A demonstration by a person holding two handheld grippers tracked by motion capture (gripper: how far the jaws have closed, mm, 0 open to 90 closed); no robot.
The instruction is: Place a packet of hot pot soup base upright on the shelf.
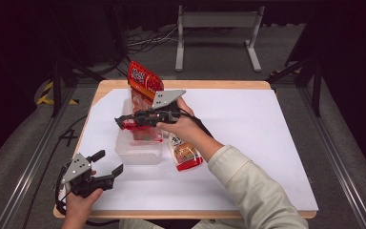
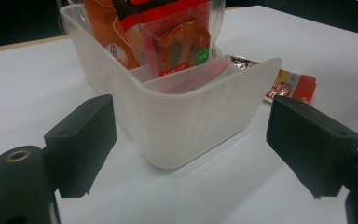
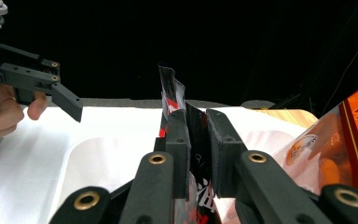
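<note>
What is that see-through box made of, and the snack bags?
The box looks like frosted, ribbed plastic: the packets inside show through it as blurs. The snack bags, like the packet lying beside it on the table, look like thin glossy plastic film: they shine, crinkle, and have clear windows.

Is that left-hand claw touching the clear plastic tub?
Apart. The left gripper view shows the left gripper with its fingers wide open, white table showing between each and the plastic tub.
</note>
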